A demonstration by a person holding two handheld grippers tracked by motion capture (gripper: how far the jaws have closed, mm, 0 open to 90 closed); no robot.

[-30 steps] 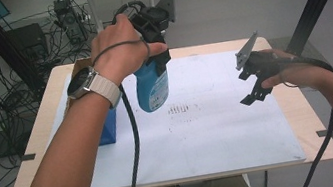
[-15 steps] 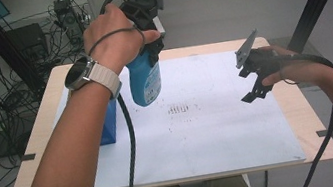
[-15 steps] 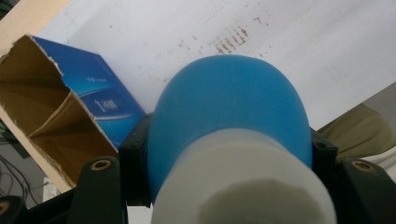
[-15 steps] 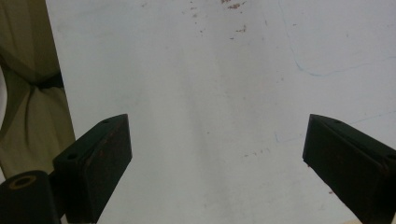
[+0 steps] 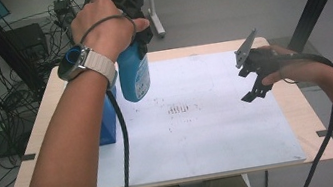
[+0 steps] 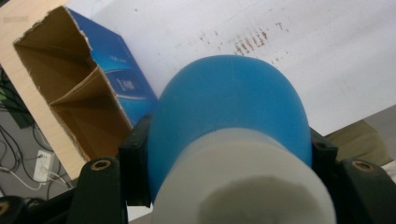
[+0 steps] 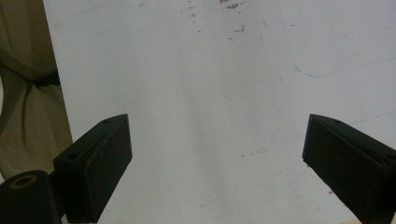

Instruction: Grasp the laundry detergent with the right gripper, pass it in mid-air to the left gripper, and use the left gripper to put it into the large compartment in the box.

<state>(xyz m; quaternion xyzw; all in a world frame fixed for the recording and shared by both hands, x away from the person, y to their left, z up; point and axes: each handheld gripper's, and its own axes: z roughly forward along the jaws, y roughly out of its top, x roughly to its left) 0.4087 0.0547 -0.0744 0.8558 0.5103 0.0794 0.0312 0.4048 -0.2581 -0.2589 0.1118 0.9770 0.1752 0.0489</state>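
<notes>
While the left tool (image 5: 136, 25) clamps the blue bottle (image 5: 133, 73) by its white neck, the bottle hangs clear above the tabletop's (image 5: 302, 102) rear-left edge, the open blue carton (image 5: 108, 120) just beside and below it. Right tool (image 5: 251, 72), jaws spread and empty, hovers over the white sheet (image 5: 211, 132) near the right edge; centre is free.

Left gripper (image 5: 138, 37) fingers clamped, raised; right gripper (image 7: 217, 163) fingers apart
</notes>
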